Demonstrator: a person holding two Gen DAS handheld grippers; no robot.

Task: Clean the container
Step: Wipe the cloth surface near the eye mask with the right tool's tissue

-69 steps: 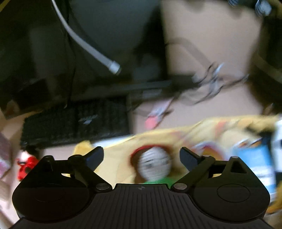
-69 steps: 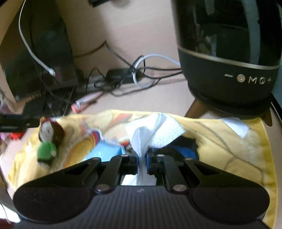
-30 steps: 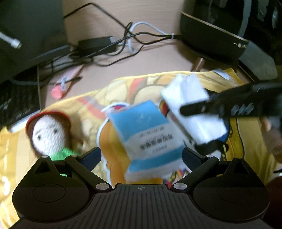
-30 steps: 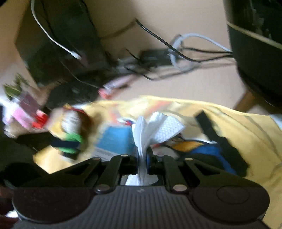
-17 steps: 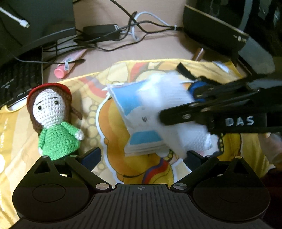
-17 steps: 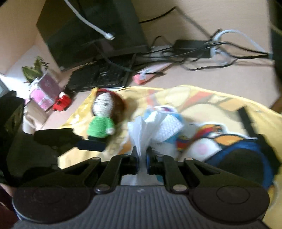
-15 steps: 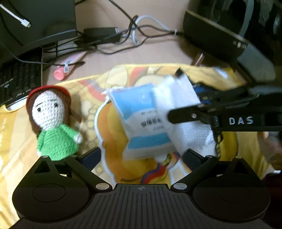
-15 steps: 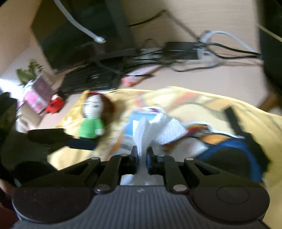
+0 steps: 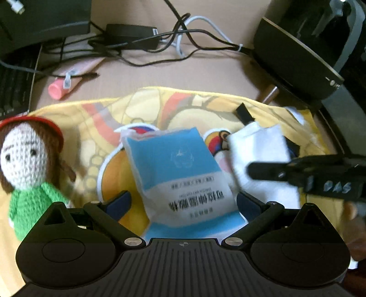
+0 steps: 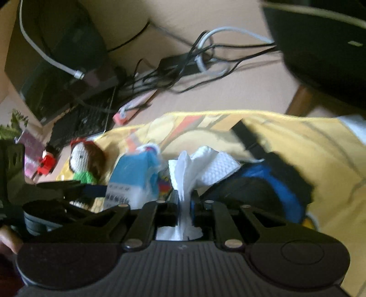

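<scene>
A blue and black container (image 10: 270,182) with a black strap (image 10: 247,134) lies on a yellow printed cloth (image 9: 160,105), just beyond my right gripper (image 10: 184,203). That gripper is shut on a crumpled white tissue (image 10: 205,164). In the left wrist view it comes in from the right with the tissue (image 9: 258,155), which hides most of the container. My left gripper (image 9: 183,201) is open. A blue and white packet (image 9: 173,164) lies between its wide jaws, and the pads do not touch it.
A crocheted doll (image 9: 25,164) in green lies on the cloth at the left. Behind the cloth are tangled cables (image 9: 160,38), a pink tube (image 9: 66,84), a keyboard (image 9: 13,86) and a monitor base (image 9: 45,18). A large black appliance (image 9: 308,64) stands at the right.
Both grippers have sunk closer to the cloth. The right gripper with the tissue has slid rightward off the packet. The packet now sits nearer, between the left jaws.
</scene>
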